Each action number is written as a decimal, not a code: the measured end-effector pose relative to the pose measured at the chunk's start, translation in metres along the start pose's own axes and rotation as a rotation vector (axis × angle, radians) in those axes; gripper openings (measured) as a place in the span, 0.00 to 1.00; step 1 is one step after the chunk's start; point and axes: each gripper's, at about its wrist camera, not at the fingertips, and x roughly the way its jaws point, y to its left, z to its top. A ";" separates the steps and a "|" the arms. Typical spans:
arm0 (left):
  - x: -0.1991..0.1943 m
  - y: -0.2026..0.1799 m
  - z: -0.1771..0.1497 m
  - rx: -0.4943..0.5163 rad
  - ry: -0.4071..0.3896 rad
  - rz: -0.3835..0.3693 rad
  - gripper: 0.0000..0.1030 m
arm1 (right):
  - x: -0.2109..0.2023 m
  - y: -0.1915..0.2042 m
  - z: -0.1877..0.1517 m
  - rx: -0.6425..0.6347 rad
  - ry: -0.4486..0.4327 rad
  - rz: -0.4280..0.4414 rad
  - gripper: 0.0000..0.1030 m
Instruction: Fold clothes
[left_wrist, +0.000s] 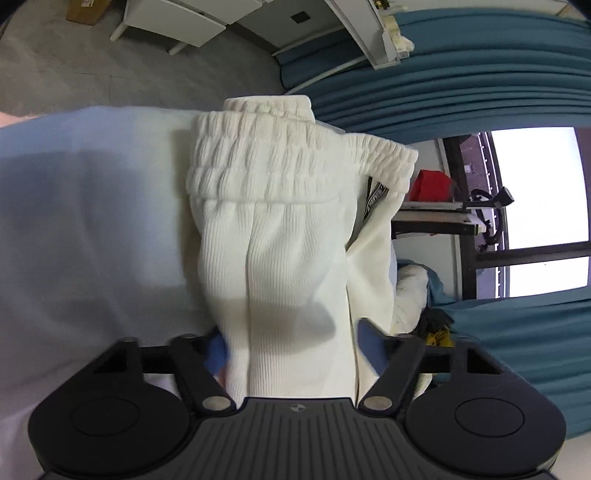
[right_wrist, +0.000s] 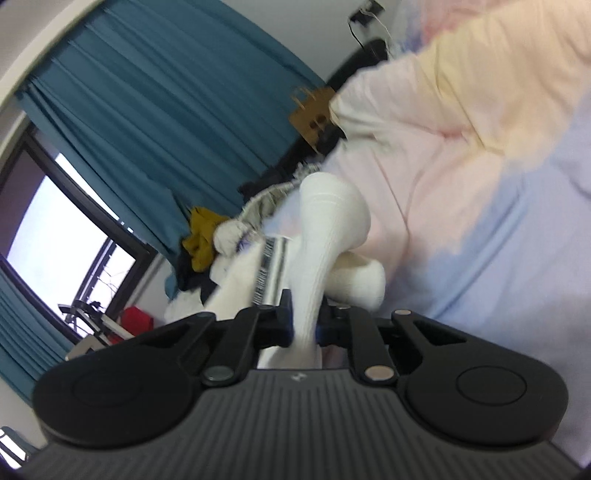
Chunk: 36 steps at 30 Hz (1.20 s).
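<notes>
A white ribbed knit garment (left_wrist: 280, 229) with a gathered elastic waistband lies on the pale bed sheet (left_wrist: 92, 221), waistband at the far end. My left gripper (left_wrist: 295, 347) straddles its near end, and the blue pads (left_wrist: 218, 350) press the bunched fabric from both sides. In the right wrist view the same white garment (right_wrist: 325, 229) rises out of my right gripper (right_wrist: 304, 328), which is shut tight on a narrow pinch of it. A woven label (right_wrist: 269, 269) shows beside that fold.
Teal curtains (left_wrist: 461, 81) and a window (left_wrist: 535, 184) lie past the bed's far side. A heap of other clothes (right_wrist: 207, 240), some yellow and white, sits by the curtain. Pastel bedding (right_wrist: 461, 147) spreads to the right. White furniture (left_wrist: 177, 22) stands on the grey floor.
</notes>
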 end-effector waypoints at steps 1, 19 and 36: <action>0.002 0.000 0.002 -0.006 0.001 -0.008 0.13 | -0.005 0.000 0.000 0.006 -0.002 -0.008 0.12; -0.157 0.002 0.021 0.129 -0.029 0.052 0.05 | -0.136 -0.067 0.005 0.389 0.112 -0.234 0.11; -0.219 0.001 -0.032 0.443 -0.114 0.224 0.30 | -0.130 -0.095 -0.007 0.424 0.185 -0.306 0.11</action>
